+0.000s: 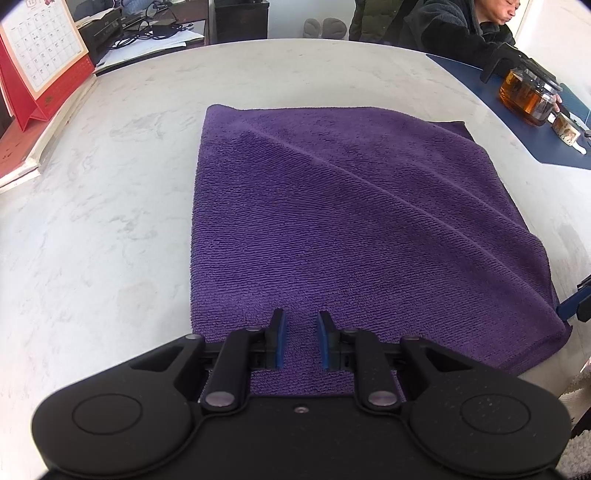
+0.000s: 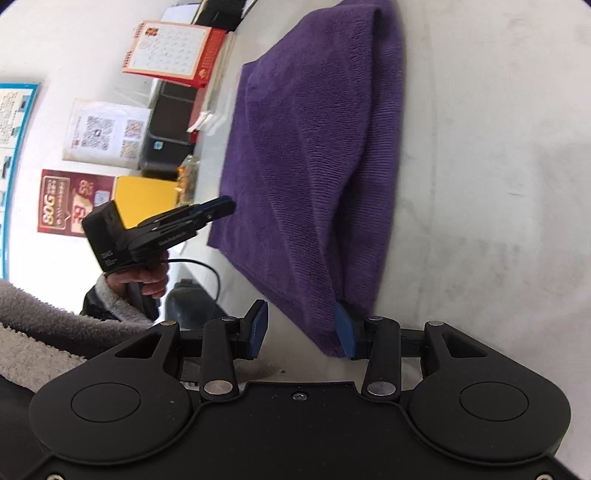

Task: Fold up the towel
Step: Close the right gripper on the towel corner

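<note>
A purple towel (image 1: 332, 206) lies folded on the white marble table (image 1: 92, 229), with diagonal creases across it. My left gripper (image 1: 302, 338) hovers over the towel's near edge, jaws apart, holding nothing. It also shows in the right wrist view (image 2: 218, 208), beside the towel's left edge. In the right wrist view the towel (image 2: 314, 158) runs away from me. My right gripper (image 2: 301, 332) is open at the towel's near corner, which sits between the pads, against the right pad. A bit of the right gripper (image 1: 576, 302) shows at the towel's right corner.
A red desk calendar (image 1: 40, 62) and papers stand at the table's left edge. A glass teapot (image 1: 528, 96) sits on a blue mat (image 1: 554, 144) at the far right, near a seated person (image 1: 454, 26). A black printer (image 2: 170, 125) stands beyond the table.
</note>
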The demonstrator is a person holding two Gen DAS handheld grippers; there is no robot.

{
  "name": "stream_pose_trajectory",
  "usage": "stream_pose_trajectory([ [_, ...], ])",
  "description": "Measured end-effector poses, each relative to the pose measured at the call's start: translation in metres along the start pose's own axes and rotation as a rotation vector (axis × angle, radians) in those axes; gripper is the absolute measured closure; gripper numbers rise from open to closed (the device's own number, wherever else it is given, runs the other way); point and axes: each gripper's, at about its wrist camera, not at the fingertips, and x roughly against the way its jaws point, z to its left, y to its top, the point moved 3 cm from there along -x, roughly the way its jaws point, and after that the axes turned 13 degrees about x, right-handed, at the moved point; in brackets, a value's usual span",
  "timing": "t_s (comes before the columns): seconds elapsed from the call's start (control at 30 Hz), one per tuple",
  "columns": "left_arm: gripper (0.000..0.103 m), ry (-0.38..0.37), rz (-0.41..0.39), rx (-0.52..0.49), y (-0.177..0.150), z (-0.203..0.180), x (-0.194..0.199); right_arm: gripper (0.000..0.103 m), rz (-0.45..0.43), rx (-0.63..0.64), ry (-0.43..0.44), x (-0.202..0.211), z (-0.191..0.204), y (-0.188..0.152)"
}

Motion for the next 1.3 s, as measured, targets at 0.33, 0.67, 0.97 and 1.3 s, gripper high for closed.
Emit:
stream_pose_trajectory([
  [0.33,0.086,-0.037,0.004,-0.019,0.0,0.004,0.0,0.063,-0.073,0.011,-0.051,-0.004,0.007,0.001],
  [0.67,0.086,-0.06,0.012,-0.048,0.0,0.006,0.0,0.063,-0.181,0.035,-0.131,-0.003,0.005,0.016],
  [0.97,0.086,-0.058,0.011,-0.046,0.0,0.005,0.0,0.063,-0.239,0.043,-0.121,0.005,0.0,0.022],
  [1.3,0.082,-0.053,0.017,-0.054,0.0,0.002,-0.001,0.063,-0.234,0.116,-0.185,0.002,-0.002,0.041],
])
